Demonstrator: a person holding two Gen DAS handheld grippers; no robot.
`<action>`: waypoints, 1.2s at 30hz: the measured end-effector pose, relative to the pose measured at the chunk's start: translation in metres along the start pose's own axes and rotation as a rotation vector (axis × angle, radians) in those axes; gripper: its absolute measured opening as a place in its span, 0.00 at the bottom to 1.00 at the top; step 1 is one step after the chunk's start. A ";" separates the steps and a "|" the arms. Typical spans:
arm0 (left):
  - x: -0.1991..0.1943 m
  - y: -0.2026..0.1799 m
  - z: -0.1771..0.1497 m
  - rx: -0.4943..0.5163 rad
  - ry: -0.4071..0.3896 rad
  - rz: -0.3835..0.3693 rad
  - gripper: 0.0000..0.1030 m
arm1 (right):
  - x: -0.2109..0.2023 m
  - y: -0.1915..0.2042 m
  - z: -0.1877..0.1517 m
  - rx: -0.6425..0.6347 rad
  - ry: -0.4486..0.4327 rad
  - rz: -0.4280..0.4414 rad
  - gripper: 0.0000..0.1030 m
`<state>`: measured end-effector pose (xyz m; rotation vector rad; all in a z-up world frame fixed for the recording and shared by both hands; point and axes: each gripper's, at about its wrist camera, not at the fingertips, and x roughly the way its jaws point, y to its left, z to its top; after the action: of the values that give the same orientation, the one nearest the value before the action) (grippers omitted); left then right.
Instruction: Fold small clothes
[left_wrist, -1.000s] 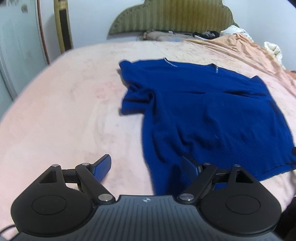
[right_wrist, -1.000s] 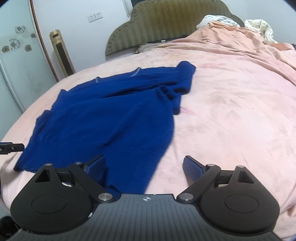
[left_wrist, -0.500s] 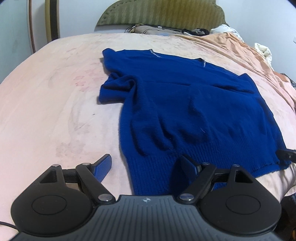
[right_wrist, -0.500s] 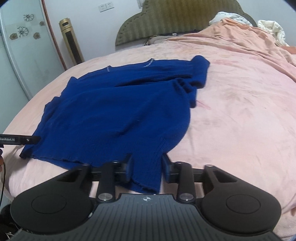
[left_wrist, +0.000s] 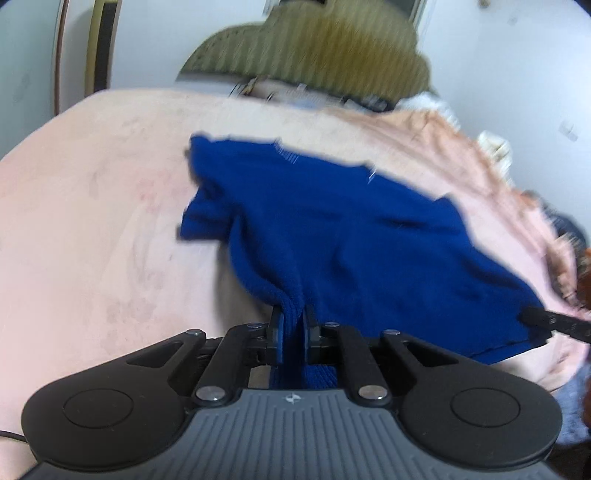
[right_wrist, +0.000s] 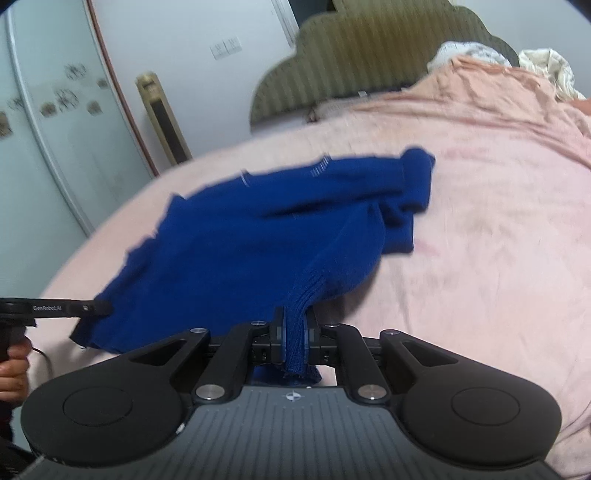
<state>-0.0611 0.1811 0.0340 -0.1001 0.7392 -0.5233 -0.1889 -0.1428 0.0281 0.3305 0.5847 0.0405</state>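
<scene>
A dark blue knit sweater (left_wrist: 351, 236) lies on the pink bed cover, neckline toward the headboard; it also shows in the right wrist view (right_wrist: 258, 236). My left gripper (left_wrist: 293, 325) is shut on the sweater's ribbed bottom hem near one corner and lifts it. My right gripper (right_wrist: 294, 325) is shut on the hem near the other corner and lifts it too. Each gripper's tip shows at the edge of the other's view: the right one (left_wrist: 546, 321), the left one (right_wrist: 74, 307).
The pink bed cover (left_wrist: 92, 221) spreads wide around the sweater. An olive padded headboard (right_wrist: 369, 55) stands at the far end with rumpled bedding (right_wrist: 517, 74) at the right. A wardrobe door (right_wrist: 44, 129) and a gold floor unit (right_wrist: 162, 118) stand left.
Both grippers went from open over the hem to shut on it. The near edge of the sweater has risen off the bed and the views are motion-blurred.
</scene>
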 end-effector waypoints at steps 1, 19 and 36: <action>-0.009 -0.001 0.003 0.000 -0.019 -0.014 0.09 | -0.007 0.001 0.003 -0.005 -0.012 0.017 0.11; -0.069 0.005 0.018 -0.005 -0.028 -0.122 0.09 | -0.099 0.003 0.020 -0.101 -0.037 0.266 0.11; -0.008 -0.006 0.113 -0.001 -0.039 -0.058 0.09 | -0.021 -0.032 0.078 0.175 -0.139 0.243 0.12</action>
<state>0.0063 0.1690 0.1246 -0.1326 0.6998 -0.5747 -0.1653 -0.1991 0.0898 0.5690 0.4081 0.1992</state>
